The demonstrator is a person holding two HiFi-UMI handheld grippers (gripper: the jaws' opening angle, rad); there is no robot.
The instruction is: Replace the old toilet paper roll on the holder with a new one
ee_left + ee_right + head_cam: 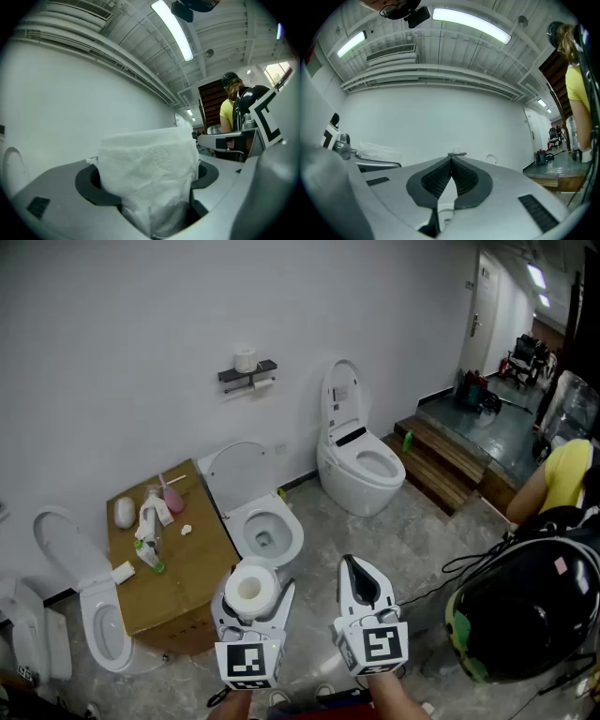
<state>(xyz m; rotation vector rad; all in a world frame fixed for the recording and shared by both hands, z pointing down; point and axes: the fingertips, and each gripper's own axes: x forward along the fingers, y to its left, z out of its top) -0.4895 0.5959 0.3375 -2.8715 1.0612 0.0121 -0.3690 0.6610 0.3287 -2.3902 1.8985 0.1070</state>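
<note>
A new white toilet paper roll (249,589) with a cardboard core stands between the jaws of my left gripper (253,579), which is shut on it. In the left gripper view the roll (150,159) fills the gap between the dark pads (91,185). To its right my right gripper (351,566) is shut, with nothing in it; its pads (440,176) meet in the right gripper view. Far ahead on the white wall hangs the dark holder (248,376) with a roll (246,359) standing on top. From the right gripper view the holder (457,153) is small and distant.
Between me and the wall stand a toilet with its lid up (265,531), another toilet (361,460) to the right and one (98,615) at the left. A cardboard box (183,568) carries several small items. A person in yellow (562,474) and a black helmet (530,610) are at the right.
</note>
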